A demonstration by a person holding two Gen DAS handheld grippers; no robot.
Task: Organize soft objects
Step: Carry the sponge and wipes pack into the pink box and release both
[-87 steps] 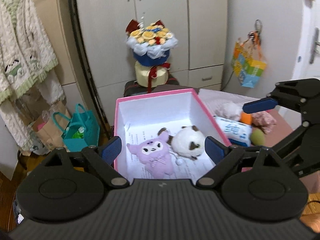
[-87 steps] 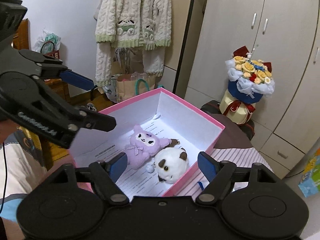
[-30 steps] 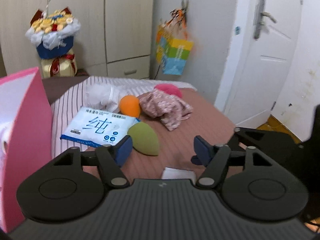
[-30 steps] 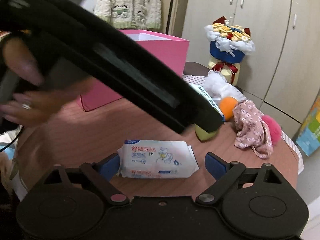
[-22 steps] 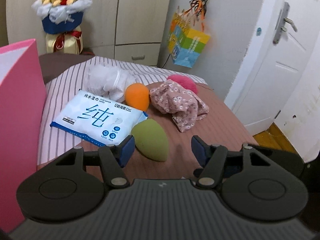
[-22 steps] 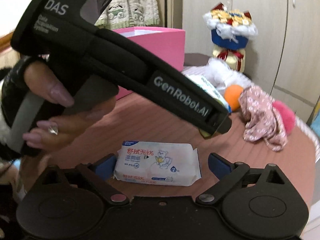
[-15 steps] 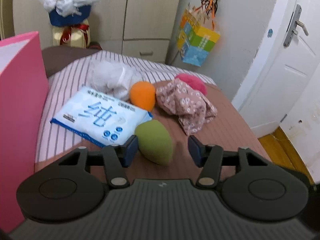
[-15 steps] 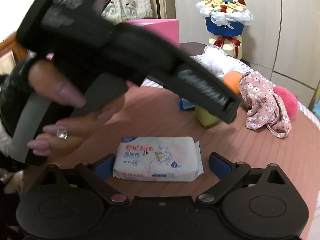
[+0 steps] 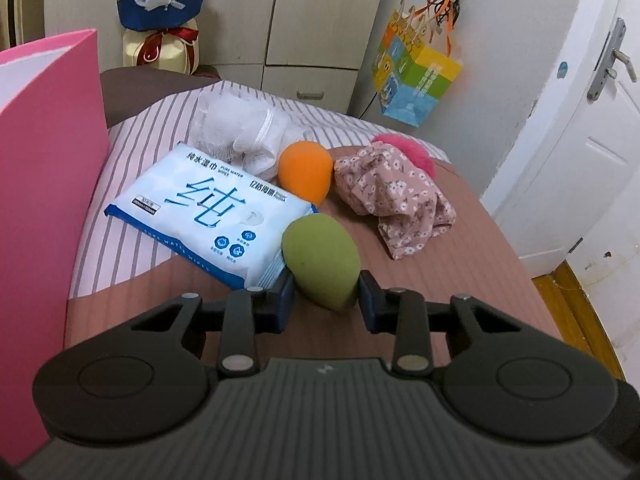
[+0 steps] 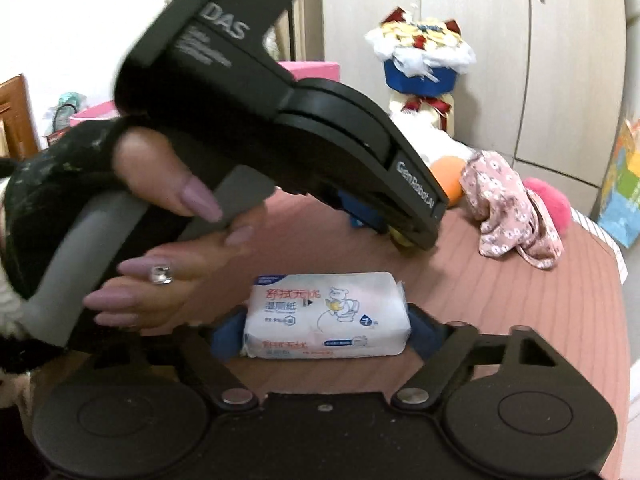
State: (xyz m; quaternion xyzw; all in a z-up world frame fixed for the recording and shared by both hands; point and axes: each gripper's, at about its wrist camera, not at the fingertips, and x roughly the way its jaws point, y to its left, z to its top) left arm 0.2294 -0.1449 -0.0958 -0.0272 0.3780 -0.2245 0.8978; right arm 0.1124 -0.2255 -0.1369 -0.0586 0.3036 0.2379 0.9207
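My left gripper (image 9: 326, 294) is shut on a green egg-shaped sponge (image 9: 320, 258) that rests on the brown table. An orange sponge (image 9: 306, 172), a floral cloth (image 9: 394, 196), a pink pompom (image 9: 404, 148), a white mesh puff (image 9: 236, 132) and a large blue wipes pack (image 9: 208, 214) lie beyond it. My right gripper (image 10: 326, 330) is shut on a small white wipes pack (image 10: 326, 314) lying on the table. The left gripper's body (image 10: 256, 92) crosses the right wrist view above that pack.
A pink box (image 9: 44, 168) stands at the left of the table. A flower bouquet (image 9: 160, 8) stands behind against the wardrobe. A colourful paper bag (image 9: 416, 76) hangs on the wall. A white door (image 9: 592, 128) is at the right.
Both grippers left the pink box and came down to the table. The left jaws closed around the green sponge. The right jaws closed around the small wipes pack.
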